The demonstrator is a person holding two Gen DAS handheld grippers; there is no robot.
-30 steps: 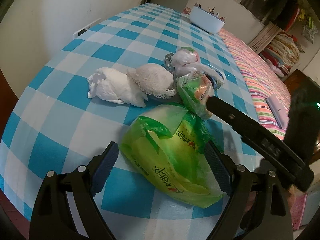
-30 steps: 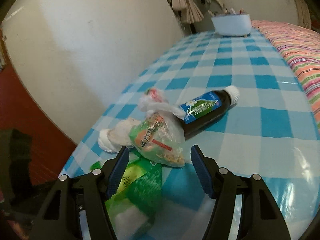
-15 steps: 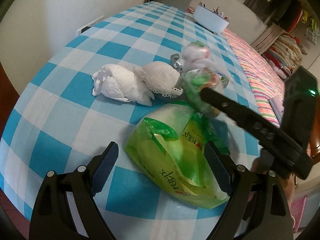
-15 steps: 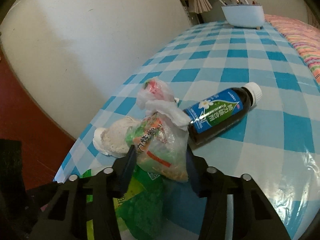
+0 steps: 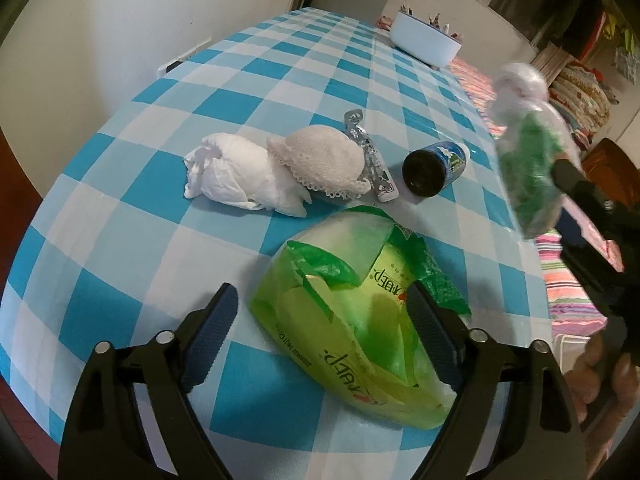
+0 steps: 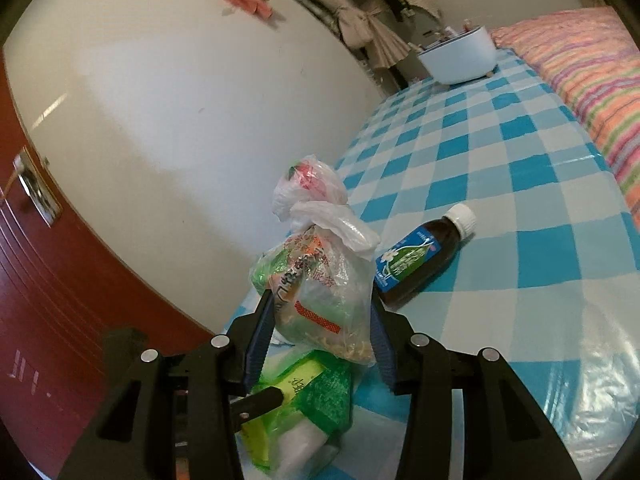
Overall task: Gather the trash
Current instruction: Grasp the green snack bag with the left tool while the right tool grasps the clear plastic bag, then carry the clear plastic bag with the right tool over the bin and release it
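So the clear snack bag full of wrappers is up off the desk, pinched between the pads of our right hand-held gripper. Both blue pads press into its sides and the knotted top sticks up above the fingers. In the left wrist view the same bag shows up blurry at the right edge, hanging in the air over the desk's far side.

Our left hand-held gripper sits low over the green plastic bag lying on the desk. Its jaws are closing in around the bag. The right pad looks right up against the plastic, while the left pad is clear of it with checkered cloth showing in between, so no real grip there yet.

Just past the green bag we've got a crumpled white tissue wad touching a lacy white cup thing. A silvery foil strip is tucked against that. A dark bottle with a blue label and white cap lies on its side near them, apart from the foil.

Way at the far end of the desk there's a white tub with stuff poking out, and a striped bed cover runs along the right side.
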